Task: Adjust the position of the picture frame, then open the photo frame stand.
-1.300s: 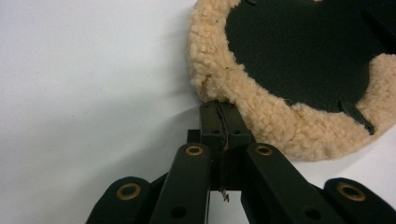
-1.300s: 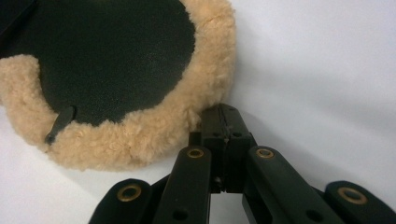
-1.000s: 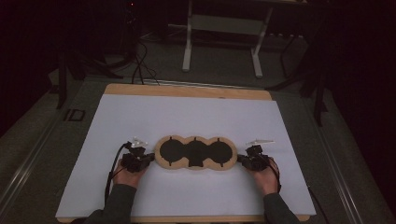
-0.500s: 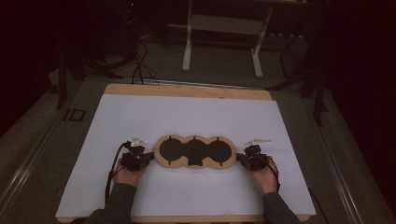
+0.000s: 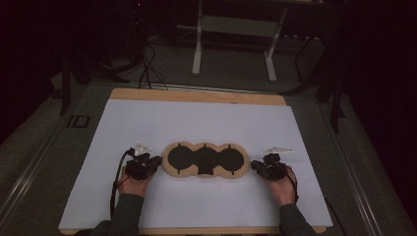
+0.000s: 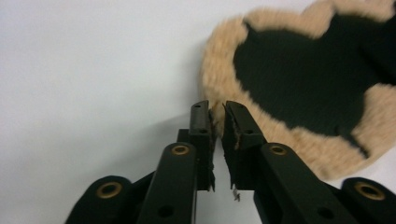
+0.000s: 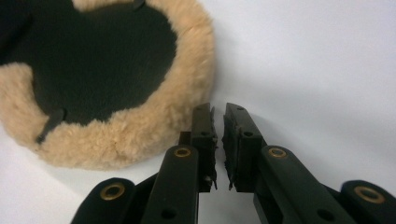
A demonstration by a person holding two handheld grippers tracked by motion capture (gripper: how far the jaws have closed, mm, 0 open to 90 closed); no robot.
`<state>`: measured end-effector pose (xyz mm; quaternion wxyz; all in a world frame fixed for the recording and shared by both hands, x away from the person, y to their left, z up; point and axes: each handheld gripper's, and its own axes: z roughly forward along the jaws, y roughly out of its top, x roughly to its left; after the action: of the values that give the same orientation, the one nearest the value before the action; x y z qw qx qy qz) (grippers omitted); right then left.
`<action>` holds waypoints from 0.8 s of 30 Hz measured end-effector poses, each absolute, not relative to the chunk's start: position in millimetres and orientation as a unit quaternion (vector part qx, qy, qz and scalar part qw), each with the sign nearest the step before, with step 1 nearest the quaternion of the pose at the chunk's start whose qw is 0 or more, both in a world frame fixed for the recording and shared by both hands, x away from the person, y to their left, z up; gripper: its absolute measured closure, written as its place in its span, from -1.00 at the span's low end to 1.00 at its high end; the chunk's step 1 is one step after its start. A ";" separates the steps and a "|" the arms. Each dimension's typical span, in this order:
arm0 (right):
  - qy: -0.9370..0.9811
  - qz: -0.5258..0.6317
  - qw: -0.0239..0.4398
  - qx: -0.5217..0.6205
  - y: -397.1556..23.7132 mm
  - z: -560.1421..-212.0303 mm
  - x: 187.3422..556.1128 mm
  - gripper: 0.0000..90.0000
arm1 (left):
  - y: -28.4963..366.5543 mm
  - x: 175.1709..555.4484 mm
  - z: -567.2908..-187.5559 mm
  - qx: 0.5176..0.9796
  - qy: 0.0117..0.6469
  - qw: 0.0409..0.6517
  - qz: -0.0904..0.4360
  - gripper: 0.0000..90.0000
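My left gripper (image 5: 156,162) sits at the left end of the pad (image 5: 205,161). In the left gripper view its jaws have just been opening a little, and now there is a thin gap between them. The tips (image 6: 215,114) are right at the pad's (image 6: 299,79) fluffy tan edge. I cannot tell if a bit of fluff is still caught between them. The pads do not look pressed on it.

My right gripper (image 5: 254,165) sits at the right end of the pad. Its jaws have just been opening a little too, and they stand a thin gap apart (image 7: 218,116). Nothing is between them. The fluffy edge of the pad (image 7: 116,135) is just beside the left jaw in that view, very close or touching it.

The pad lies flat between my two grippers, in the near half of the white sheet (image 5: 196,123). It is long, like three round shapes joined in a row. It is black in the middle with a tan fluffy rim all around.

My hands (image 5: 135,184) hold the grippers from the near side. The sheet lies on a wooden board (image 5: 196,95). Past the far edge, on the dark floor, are the legs of a stand (image 5: 197,49) and some cables (image 5: 147,64).
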<state>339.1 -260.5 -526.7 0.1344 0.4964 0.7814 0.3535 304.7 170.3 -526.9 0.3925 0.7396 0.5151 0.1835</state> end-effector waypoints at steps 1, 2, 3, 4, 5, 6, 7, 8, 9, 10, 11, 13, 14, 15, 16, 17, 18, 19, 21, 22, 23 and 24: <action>0.776 0.364 0.132 0.499 -262.8 -524.9 338.3 0.82 | 170.1 303.7 -525.4 0.738 0.511 0.400 0.187 0.77; 0.770 0.372 0.134 0.500 -264.9 -523.0 337.3 0.80 | 169.8 302.7 -523.8 0.736 0.507 0.406 0.191 0.75; 0.768 0.378 0.135 0.500 -266.6 -521.2 336.3 0.80 | 169.7 301.6 -522.3 0.735 0.502 0.413 0.195 0.73; 0.765 0.383 0.134 0.500 -267.6 -519.8 335.5 0.79 | 169.2 300.4 -521.1 0.732 0.498 0.421 0.198 0.69; 0.763 0.388 0.134 0.500 -268.4 -518.8 334.9 0.78 | 168.9 299.3 -519.8 0.730 0.493 0.429 0.200 0.65; 0.762 0.390 0.135 0.498 -268.5 -518.1 334.4 0.77 | 168.4 298.4 -518.6 0.728 0.488 0.437 0.203 0.61; 0.762 0.392 0.137 0.497 -268.1 -517.5 334.1 0.76 | 167.6 297.3 -517.4 0.726 0.484 0.442 0.207 0.58; 0.763 0.393 0.136 0.495 -267.4 -516.9 333.6 0.75 | 166.9 296.8 -516.6 0.726 0.478 0.448 0.207 0.54; 0.764 0.395 0.136 0.492 -266.8 -516.4 333.3 0.74 | 166.5 296.7 -515.8 0.728 0.473 0.452 0.204 0.50; 0.764 0.396 0.137 0.490 -265.7 -516.0 332.5 0.74 | 166.0 296.6 -515.5 0.729 0.469 0.456 0.201 0.46; 0.765 0.397 0.138 0.488 -264.8 -515.6 331.9 0.73 | 165.5 296.1 -515.2 0.729 0.466 0.459 0.202 0.45; 0.767 0.398 0.140 0.484 -264.2 -514.9 331.2 0.72 | 164.6 295.7 -514.6 0.729 0.461 0.463 0.202 0.43; 0.766 0.398 0.140 0.484 -264.2 -514.5 330.9 0.72 | 164.0 295.3 -514.3 0.728 0.459 0.466 0.203 0.42; 0.766 0.399 0.141 0.485 -264.4 -514.2 330.8 0.72 | 163.4 294.9 -514.0 0.728 0.456 0.469 0.205 0.40; 0.764 0.400 0.139 0.486 -264.8 -513.9 330.7 0.71 | 162.7 294.6 -513.7 0.727 0.453 0.473 0.205 0.39; 0.764 0.401 0.139 0.486 -265.3 -513.6 330.9 0.71 | 162.1 294.2 -513.5 0.727 0.452 0.475 0.205 0.38; 0.763 0.401 0.140 0.486 -265.6 -513.5 331.0 0.71 | 161.9 293.7 -513.0 0.728 0.449 0.475 0.206 0.38; 0.763 0.402 0.139 0.486 -265.6 -513.6 331.0 0.70 | 161.0 293.3 -512.8 0.727 0.449 0.478 0.206 0.38; 0.764 0.402 0.139 0.485 -265.2 -513.3 330.7 0.69 | 159.7 293.4 -511.9 0.730 0.444 0.479 0.203 0.37; 0.764 0.403 0.139 0.484 -265.1 -513.1 330.4 0.69 | 158.4 293.3 -511.4 0.732 0.442 0.477 0.204 0.37; 0.765 0.403 0.140 0.482 -264.9 -513.0 330.1 0.68 | 157.2 293.0 -510.7 0.734 0.438 0.477 0.203 0.37; 0.765 0.403 0.140 0.482 -264.9 -513.0 330.1 0.68 | 157.2 293.0 -510.7 0.734 0.438 0.477 0.203 0.36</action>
<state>330.1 -264.9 -513.0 0.1397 0.4825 0.7649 0.4033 293.0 157.2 -510.7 0.4771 0.7343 0.4380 0.2034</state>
